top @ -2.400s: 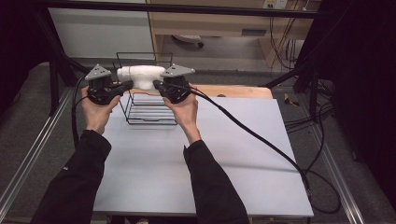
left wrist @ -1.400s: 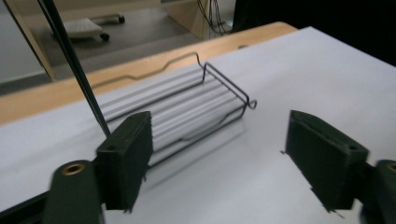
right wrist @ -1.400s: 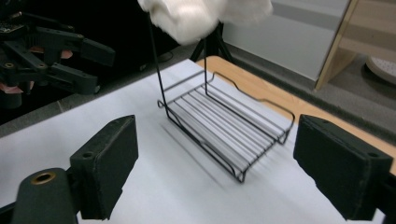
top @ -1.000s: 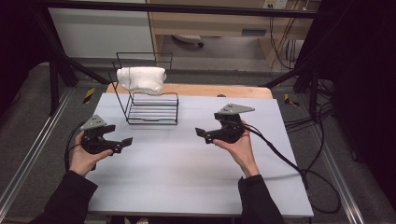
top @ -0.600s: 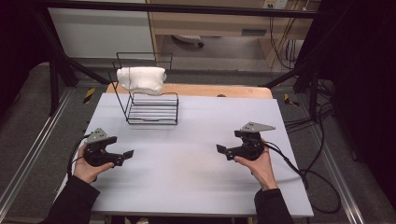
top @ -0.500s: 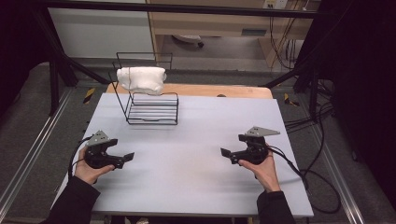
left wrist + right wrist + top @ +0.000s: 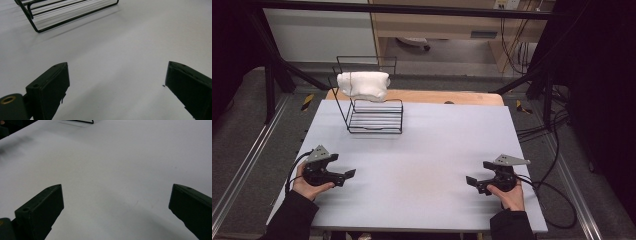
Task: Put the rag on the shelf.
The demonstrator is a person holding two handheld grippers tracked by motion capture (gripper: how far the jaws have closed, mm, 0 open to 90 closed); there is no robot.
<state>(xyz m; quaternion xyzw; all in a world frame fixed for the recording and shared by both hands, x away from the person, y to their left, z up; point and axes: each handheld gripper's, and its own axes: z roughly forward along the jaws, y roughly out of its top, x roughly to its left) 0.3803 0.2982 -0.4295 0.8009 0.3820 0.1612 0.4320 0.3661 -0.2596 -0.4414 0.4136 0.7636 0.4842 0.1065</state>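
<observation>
While held low over the near left part of the white table point(image 7: 422, 150), left gripper point(image 7: 348, 174) spread wide and clamping nothing, jaws aimed rightward toward the table's middle. Gripped by the left hand point(image 7: 307, 185), dark sleeve entering from the near edge, grey three-cornered plate on top. Seen along its own jaws in the left gripper view: two black jaws far apart, bare white surface between them, and the near corner of the black wire rack point(image 7: 62, 15) at the upper left.

Mirrored at the near right: right gripper point(image 7: 470, 180) likewise spread wide and empty, jaws aimed leftward, held by the right hand point(image 7: 511, 194), cable trailing off the right edge of the table. Between its jaws in the right gripper view, plain tabletop, with a sliver of the rack at the top edge.

Standing well apart from both grippers, at the far left of the table: wire rack point(image 7: 374, 115), upright back frame behind a slatted base. Draped over its upper part: a white cloth bundle point(image 7: 363, 84).
</observation>
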